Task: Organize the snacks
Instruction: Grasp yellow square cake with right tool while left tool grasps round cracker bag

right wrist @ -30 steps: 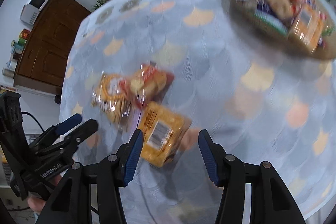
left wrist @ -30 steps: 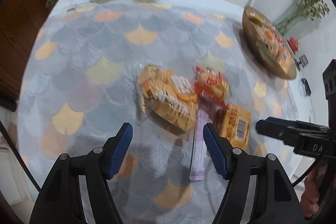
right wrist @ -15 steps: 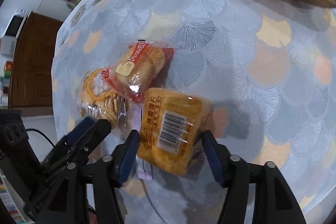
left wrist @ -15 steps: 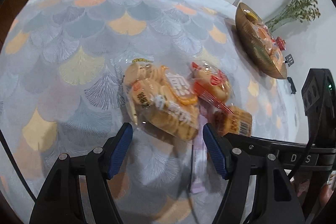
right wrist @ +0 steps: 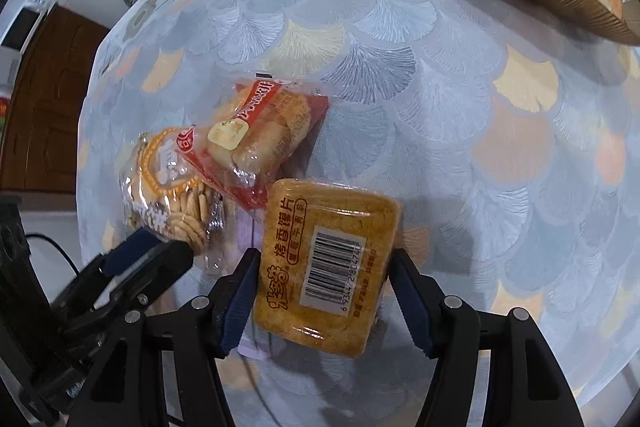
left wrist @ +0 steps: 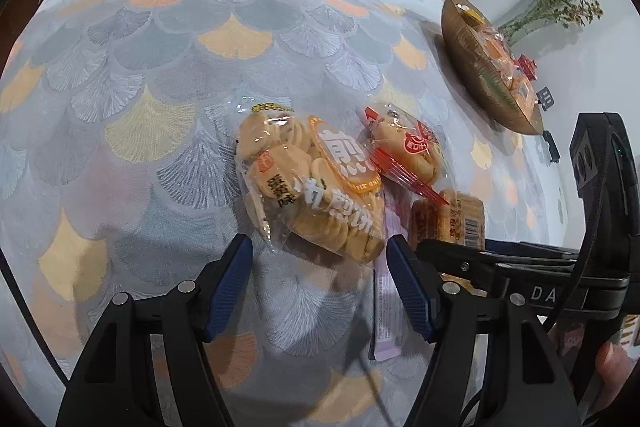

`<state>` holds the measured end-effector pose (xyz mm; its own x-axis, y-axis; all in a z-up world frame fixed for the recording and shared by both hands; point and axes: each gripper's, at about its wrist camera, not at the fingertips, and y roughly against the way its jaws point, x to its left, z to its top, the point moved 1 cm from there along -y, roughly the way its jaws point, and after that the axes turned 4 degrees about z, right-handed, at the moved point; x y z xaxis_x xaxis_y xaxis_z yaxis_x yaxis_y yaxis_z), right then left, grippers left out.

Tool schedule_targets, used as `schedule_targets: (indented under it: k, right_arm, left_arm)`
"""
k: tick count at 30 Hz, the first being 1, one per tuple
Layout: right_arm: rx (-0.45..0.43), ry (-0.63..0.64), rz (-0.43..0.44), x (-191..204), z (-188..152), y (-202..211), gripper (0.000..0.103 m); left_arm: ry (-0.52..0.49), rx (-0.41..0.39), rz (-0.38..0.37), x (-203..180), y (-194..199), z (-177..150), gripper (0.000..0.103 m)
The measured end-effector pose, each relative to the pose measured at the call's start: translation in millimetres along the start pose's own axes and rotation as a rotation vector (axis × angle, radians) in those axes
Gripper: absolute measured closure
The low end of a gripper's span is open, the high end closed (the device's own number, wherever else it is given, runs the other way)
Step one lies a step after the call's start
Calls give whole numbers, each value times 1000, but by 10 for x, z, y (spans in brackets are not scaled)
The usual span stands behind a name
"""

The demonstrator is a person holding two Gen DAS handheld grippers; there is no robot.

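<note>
Straddling the yellow barcode packet (right wrist: 328, 267), the right tongs (right wrist: 324, 301) have just been widening, and their blue pads stand at its two sides (whether they actually press it I cannot tell). The left tongs (left wrist: 320, 287) hang spread above the tabletop (left wrist: 160, 107), just short of the clear bag of round crackers (left wrist: 312, 187). A red-wrapped pastry (right wrist: 256, 139) lies against both snacks, and a woven tray (left wrist: 480, 75) holding more packets sits well apart.
</note>
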<state>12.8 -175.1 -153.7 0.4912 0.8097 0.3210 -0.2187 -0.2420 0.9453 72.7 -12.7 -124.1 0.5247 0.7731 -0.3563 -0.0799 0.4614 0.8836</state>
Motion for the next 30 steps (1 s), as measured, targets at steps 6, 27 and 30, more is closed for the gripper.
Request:
schedule_targets:
  k: [6,27,30]
  right_arm:
    - [-14,3,-73,-234,-11,134,44]
    - [-19,6,-91,-415,37,58,44]
    - [-23,19,-106,-379,37,41,43]
  left_arm:
    - [-41,2,31,-126,-76,22,35]
    - [-61,-64,88,-119,-123,143,51]
    - [-51,-73,87,-91,-92,125,54]
